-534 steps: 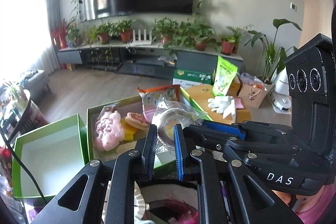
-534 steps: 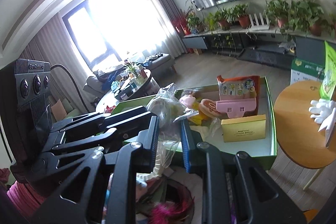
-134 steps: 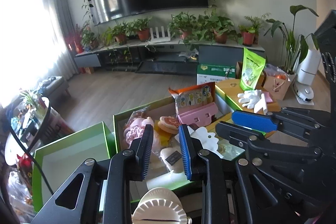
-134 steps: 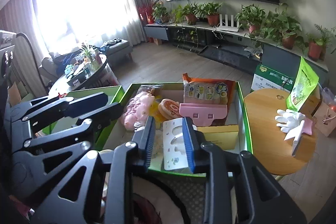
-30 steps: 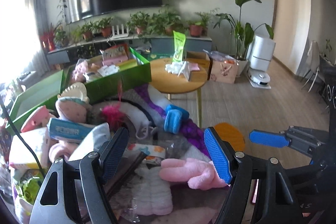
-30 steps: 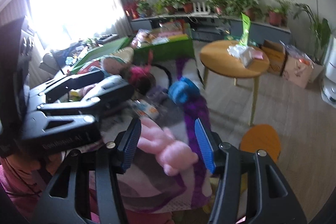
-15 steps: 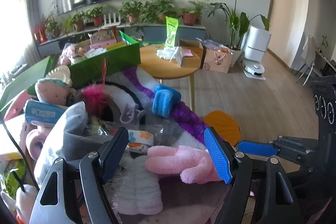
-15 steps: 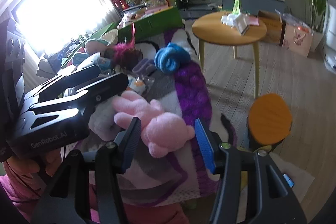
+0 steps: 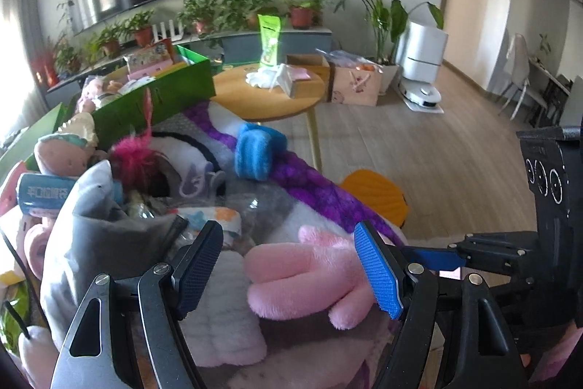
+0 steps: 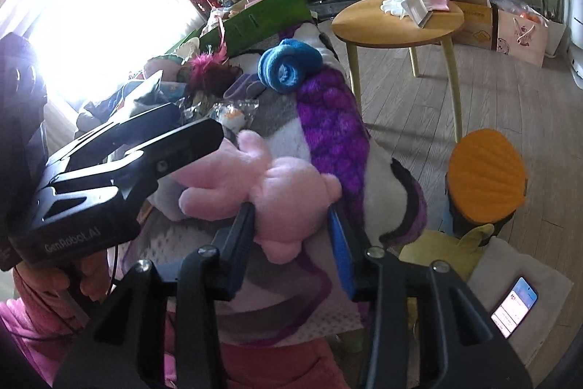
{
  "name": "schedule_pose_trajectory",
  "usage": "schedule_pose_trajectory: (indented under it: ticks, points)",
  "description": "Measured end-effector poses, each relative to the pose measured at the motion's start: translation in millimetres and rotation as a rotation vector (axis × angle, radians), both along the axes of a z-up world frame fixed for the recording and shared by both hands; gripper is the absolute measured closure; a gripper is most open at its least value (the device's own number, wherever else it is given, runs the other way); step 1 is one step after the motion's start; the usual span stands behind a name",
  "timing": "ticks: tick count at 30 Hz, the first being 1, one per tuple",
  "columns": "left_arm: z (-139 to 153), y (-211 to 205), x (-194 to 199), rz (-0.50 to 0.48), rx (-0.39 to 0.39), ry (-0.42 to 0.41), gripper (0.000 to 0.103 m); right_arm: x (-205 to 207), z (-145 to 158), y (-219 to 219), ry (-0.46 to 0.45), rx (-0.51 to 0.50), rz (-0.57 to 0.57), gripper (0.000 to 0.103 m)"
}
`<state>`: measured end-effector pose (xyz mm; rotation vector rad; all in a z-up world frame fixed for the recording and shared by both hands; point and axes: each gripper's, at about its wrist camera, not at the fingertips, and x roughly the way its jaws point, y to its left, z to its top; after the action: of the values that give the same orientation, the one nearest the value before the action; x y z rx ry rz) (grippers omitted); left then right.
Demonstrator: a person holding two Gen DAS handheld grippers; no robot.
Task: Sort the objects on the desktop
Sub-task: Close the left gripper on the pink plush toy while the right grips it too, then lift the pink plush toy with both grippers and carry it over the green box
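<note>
A pink plush toy (image 9: 309,276) lies on a purple, white and grey blanket (image 9: 313,192). My left gripper (image 9: 289,265) is open, its jaws wide on either side of the toy's limbs. My right gripper (image 10: 293,225) has its jaws against both sides of the toy's body (image 10: 284,192). A rolled blue towel (image 10: 288,64), a pink feathery toy (image 10: 209,68) and packets lie further up the blanket. A green box (image 9: 153,97) with sorted items stands at the far end.
A round wooden table (image 10: 397,20) with a white glove and a green bag stands beyond the blanket. An orange stool (image 10: 486,177) and a phone (image 10: 513,305) are at the right on the floor side. A second green box (image 9: 32,137) shows at the left.
Both grippers came closer to the pink plush toy. My right gripper's jaws have narrowed onto its body; my left gripper stays wide open around its limbs.
</note>
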<state>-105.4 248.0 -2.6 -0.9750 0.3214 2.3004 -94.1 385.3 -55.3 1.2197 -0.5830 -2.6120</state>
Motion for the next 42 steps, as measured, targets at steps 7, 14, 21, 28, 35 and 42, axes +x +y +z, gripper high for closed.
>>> schedule_pose_trajectory:
  ticks: [7, 14, 21, 28, 35, 42]
  points:
    - [-11, -3, 6, -0.039, 0.031, -0.069, 0.028, 4, -3, -3, 0.020, 0.006, 0.007, 0.063]
    - [-13, -10, 4, -0.020, 0.050, -0.109, 0.040, 8, -2, -3, 0.050, 0.022, 0.021, 0.058]
    - [-12, -14, 10, -0.020, 0.050, -0.111, 0.040, 9, 1, 4, 0.056, -0.010, 0.027, 0.058]
    - [-15, -18, 12, -0.018, 0.051, -0.121, 0.040, 1, 6, 7, 0.059, -0.033, 0.016, 0.058]
    - [-23, -18, 12, -0.035, 0.030, -0.117, 0.040, -11, -6, 3, 0.023, -0.075, 0.054, 0.059]
    - [-20, -17, 16, -0.049, 0.043, -0.110, 0.041, -13, -9, 3, 0.005, -0.134, 0.089, 0.066]
